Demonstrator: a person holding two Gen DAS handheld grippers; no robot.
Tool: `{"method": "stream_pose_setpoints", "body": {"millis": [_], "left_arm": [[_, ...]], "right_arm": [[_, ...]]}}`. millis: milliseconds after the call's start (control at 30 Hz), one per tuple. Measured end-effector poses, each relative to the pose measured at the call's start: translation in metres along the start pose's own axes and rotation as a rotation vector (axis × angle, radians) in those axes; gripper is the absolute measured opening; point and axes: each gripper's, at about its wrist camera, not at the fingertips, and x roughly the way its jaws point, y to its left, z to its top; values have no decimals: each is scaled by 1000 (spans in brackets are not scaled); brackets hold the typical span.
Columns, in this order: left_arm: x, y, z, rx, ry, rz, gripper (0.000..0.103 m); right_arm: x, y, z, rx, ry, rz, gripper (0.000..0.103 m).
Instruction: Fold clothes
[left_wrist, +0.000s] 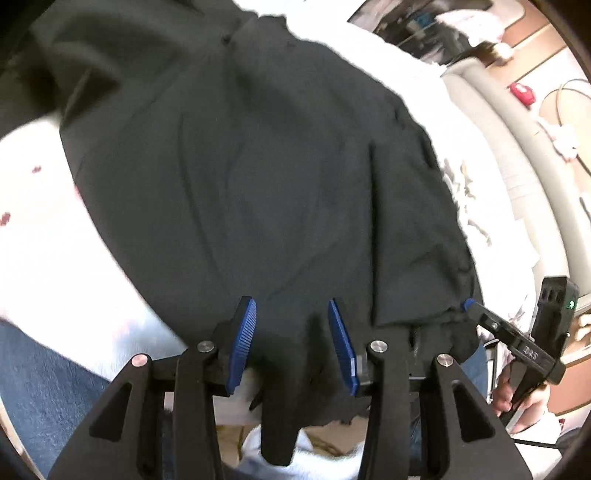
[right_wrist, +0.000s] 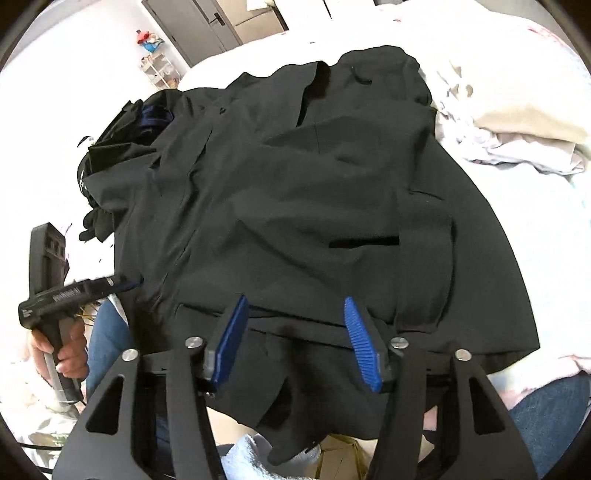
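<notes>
Jacket (right_wrist: 295, 192) (black, rumpled) fills mid-frame in both views, spread over the white bed (right_wrist: 535, 229). Left gripper (left_wrist: 291, 332) and right gripper (right_wrist: 295, 328) both gape unclenched above its near hem, low in frame.

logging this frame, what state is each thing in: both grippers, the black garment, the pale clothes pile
left gripper: open, fabric between the fingers
right gripper: open, over the hem
black garment: spread on the bed, wrinkled, near edge hanging off
pale clothes pile: crumpled, unfolded
</notes>
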Motion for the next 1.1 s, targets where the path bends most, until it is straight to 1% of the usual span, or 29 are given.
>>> {"method": "stream_pose_setpoints", "body": {"millis": [67, 100, 200, 300, 400, 433, 467, 500, 533, 567, 600, 633, 667, 733, 800, 833, 867, 900, 933, 967, 1000, 1033, 1067, 1100], "left_arm": [[-9, -1, 1, 2, -28, -25, 43], [-14, 0, 3, 2, -44, -32, 43], [-34, 18, 9, -33, -121, -27, 43], [-53, 51, 26, -137, -223, -16, 46], [-68, 89, 50, -254, -311, -8, 50], [-70, 101, 58, -280, -333, -10, 56], [-71, 114, 67, -308, -357, -14, 67], [-69, 128, 76, -342, -363, -22, 72], [-61, 142, 85, -386, -338, -33, 74], [-53, 152, 92, -416, -311, -43, 71], [-44, 156, 95, -423, -280, -51, 69], [-41, 157, 99, -424, -266, -52, 55], [-45, 156, 102, -413, -283, -42, 40], [-54, 153, 109, -393, -317, -22, 34], [-63, 151, 115, -372, -351, -1, 34], [-67, 150, 118, -362, -367, 9, 35], [-72, 148, 121, -351, -384, 19, 40], [-76, 147, 125, -341, -401, 29, 43], [-81, 146, 128, -330, -418, 39, 51], [-85, 144, 131, -320, -435, 49, 61], [-87, 146, 136, -321, -438, 44, 68], [-85, 153, 146, -343, -418, 12, 78], [-82, 161, 155, -365, -398, -19, 79], [-80, 167, 164, -386, -379, -44, 77]], "right_arm": [[9, 0, 0, 6, 33, -19, 56], [9, 2, -1, 3, 33, -6, 56], [-3, 18, 8, -34, -7, 28, 56], [-11, 34, 25, -73, -45, 45, 56], [-6, 40, 42, -57, -45, 59, 56], [-5, 40, 46, -46, -42, 67, 57], [-3, 41, 49, -38, -37, 77, 56], [-1, 42, 50, -32, -33, 84, 56], [1, 43, 50, -26, -32, 86, 56], [3, 44, 50, -20, -28, 87, 56], [8, 45, 48, -13, -18, 84, 56], [13, 44, 45, -8, -8, 81, 56], [16, 43, 40, -6, 3, 77, 56], [21, 44, 36, -4, 22, 66, 56], [22, 43, 35, 2, 25, 60, 56], [23, 42, 35, 6, 25, 59, 56], [23, 41, 36, 10, 25, 58, 56], [23, 41, 37, 11, 24, 56, 56], [22, 41, 37, 8, 23, 58, 56], [21, 41, 37, 6, 20, 61, 56], [19, 41, 38, 4, 17, 65, 56], [17, 41, 39, 4, 13, 69, 57], [15, 39, 40, 8, 9, 72, 57], [14, 37, 41, 15, 3, 75, 57]]}}
